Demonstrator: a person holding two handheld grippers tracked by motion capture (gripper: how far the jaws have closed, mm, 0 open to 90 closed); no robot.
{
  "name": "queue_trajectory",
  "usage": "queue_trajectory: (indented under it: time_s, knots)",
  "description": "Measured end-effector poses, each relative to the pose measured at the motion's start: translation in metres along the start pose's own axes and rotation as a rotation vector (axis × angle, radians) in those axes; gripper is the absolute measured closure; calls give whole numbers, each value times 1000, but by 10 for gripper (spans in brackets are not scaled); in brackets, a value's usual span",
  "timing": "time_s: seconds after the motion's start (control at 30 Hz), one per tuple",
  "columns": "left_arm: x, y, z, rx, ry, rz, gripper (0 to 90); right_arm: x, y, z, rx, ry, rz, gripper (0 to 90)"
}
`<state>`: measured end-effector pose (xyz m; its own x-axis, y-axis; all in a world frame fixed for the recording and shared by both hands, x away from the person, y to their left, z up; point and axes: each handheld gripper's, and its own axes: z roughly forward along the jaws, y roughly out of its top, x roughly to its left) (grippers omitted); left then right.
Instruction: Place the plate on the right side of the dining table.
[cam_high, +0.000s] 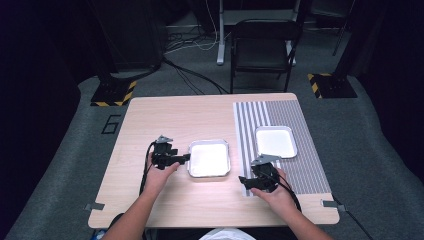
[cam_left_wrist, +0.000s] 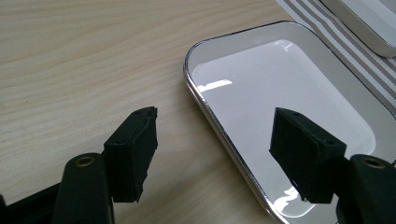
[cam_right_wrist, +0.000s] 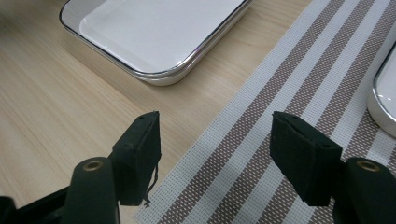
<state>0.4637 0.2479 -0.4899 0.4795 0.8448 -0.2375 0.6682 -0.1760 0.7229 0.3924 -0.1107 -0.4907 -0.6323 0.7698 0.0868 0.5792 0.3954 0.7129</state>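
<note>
The fingers of the left gripper are spread wide, and nothing is gripped between them. In the left gripper view, the near rim of the white tray is seen running through the gap: one finger stands over the bare wooden table, the other over the tray's white floor. No pad is seen pressing on the rim. In the high view, the left gripper is placed just at the left edge of this tray, which lies at the middle of the table.

The fingers of the right gripper are likewise held wide apart and are empty. Between them, the edge of the striped mat is seen where it meets the wood. The white tray lies ahead of these fingers, apart from them. A second tray rests on the mat beside one finger, near it but not touched. In the high view, the right gripper is found at the mat's near left edge, below and to the right of the middle tray; the second tray sits farther back on the mat.
</note>
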Motion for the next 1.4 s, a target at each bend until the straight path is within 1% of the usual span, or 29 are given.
queue_trajectory:
  time_s: [0.07,0.17,0.2,0.23,0.33,0.37,0.4,0.43,0.53,0.57,0.6,0.63,0.67,0.73,0.77,0.8,0.87,0.93,1.0,1.13,1.17,1.2,1.33,1.4]
  knots:
    - [4,0,0,3,9,-1,315,1,-2,3,1,8,-13,332]
    - [9,-1,0,9,20,-10,315,3,-4,7,12,21,-1,332]
    - [11,-1,-1,10,22,-5,315,3,-4,8,12,22,4,332]
    - [12,-1,-1,9,25,-16,315,3,-5,8,12,23,-1,333]
    - [18,-3,-1,7,52,-1,314,5,-6,10,13,23,-8,335]
    - [18,-3,-1,7,52,-1,314,6,-6,11,17,26,-13,336]
    - [20,-4,1,15,77,2,314,6,-7,12,13,28,-21,338]
    - [23,-5,2,23,90,16,314,6,-8,13,14,29,-22,339]
    - [27,-7,3,36,92,14,331,8,-9,16,20,45,-26,352]
    - [28,-7,3,39,96,17,331,10,-9,18,17,53,-29,354]
    - [30,-8,4,34,107,17,331,11,-10,18,24,56,-21,355]
    - [32,-8,4,42,117,24,332,13,-10,20,27,59,-26,355]
    - [33,-9,4,47,122,19,332,14,-10,21,27,60,-39,355]
    - [36,-11,5,57,133,27,332,17,-11,25,27,67,-63,357]
    - [36,-11,5,63,137,31,332,19,-11,26,33,68,-76,357]
    - [36,-11,5,63,137,31,331,20,-11,27,28,67,-97,360]
    - [38,-12,5,69,153,54,332,23,-11,28,26,72,-95,362]
    - [38,-13,6,76,158,56,332,23,-10,29,9,77,-114,367]
    - [38,-15,8,84,171,51,328,24,-10,30,4,81,-108,370]
    - [36,-16,7,85,176,54,335,25,-10,32,-3,92,-92,372]
    - [36,-16,7,88,178,65,335,24,-10,32,-4,94,-96,373]
    - [35,-17,7,80,180,65,336,24,-9,33,-5,96,-96,373]
    - [33,-19,6,76,183,72,336,26,-10,36,3,101,-106,376]
    - [34,-19,6,75,181,77,336,27,-10,38,-4,101,-118,376]
